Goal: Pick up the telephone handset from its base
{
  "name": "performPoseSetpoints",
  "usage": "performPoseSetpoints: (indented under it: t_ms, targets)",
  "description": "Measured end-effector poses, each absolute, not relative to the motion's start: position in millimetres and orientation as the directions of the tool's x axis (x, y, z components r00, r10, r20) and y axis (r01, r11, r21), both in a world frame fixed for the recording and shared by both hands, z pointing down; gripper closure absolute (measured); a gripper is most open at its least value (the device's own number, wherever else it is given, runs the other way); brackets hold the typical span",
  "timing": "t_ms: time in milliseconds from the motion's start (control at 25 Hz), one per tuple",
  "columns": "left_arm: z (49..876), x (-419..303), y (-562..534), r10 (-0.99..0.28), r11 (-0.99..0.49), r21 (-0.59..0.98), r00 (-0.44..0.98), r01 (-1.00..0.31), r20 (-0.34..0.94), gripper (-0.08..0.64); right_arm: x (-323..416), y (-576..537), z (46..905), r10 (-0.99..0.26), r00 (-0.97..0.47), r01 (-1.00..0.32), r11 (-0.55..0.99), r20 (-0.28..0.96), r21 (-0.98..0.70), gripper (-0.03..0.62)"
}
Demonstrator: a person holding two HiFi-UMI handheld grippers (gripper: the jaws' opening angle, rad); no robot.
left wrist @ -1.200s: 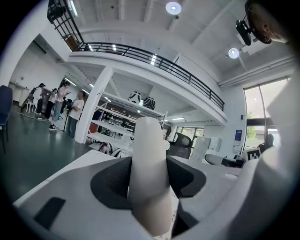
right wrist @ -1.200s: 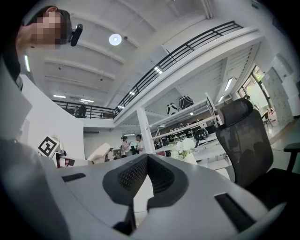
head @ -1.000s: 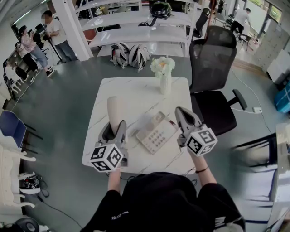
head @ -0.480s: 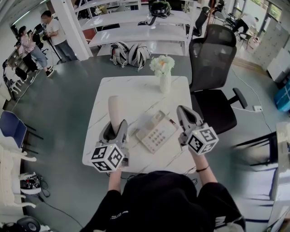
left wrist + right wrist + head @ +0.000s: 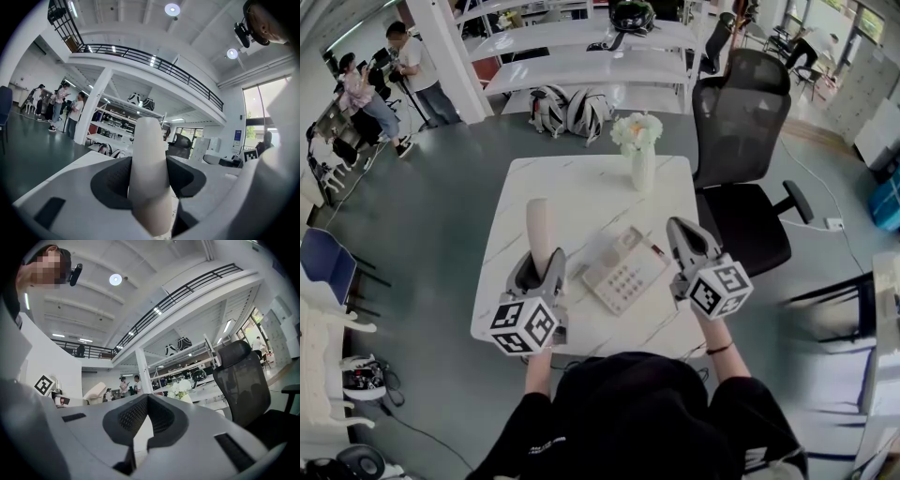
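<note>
The fingers (image 5: 108,183) of the left gripper (image 5: 543,266) are clamped on the telephone handset (image 5: 538,223), one dark pad on each side of its lower end, so the cream bar juts out beyond the jaws toward the far side. It hangs over the left part of the white marble table (image 5: 581,183), clear of the telephone base (image 5: 624,274). The base lies to its right, keypad up, with no handset on it, so I judge the lift to be done. Gripping low leaves most of the handset's length free. The right gripper (image 5: 680,229) has its jaws pressed together on nothing and hovers just right of the base, apparently idle. Both grippers point away from the person, roughly level, with the forearms (image 5: 719,356) stretched forward. Farther off, a vase of white flowers (image 5: 642,155) stands at the table's far edge, and a black office chair (image 5: 739,127) is to the right.
</note>
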State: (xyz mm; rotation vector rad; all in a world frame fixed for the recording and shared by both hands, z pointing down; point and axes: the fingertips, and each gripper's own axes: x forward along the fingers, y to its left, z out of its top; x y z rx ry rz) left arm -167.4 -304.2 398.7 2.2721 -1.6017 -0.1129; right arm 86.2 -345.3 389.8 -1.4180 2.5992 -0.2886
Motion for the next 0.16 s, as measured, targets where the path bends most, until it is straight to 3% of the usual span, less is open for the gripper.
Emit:
performPoseSetpoints:
  t_ms: [160]
  targets:
    - [399.5,-167.4,-303.0,-0.924,-0.294,0.33,0.354,-0.897,0.142,0.35,88.7,-344.5,390.1,-0.847,-0.528,-0.814,0.524,-0.055,-0.249,0.601]
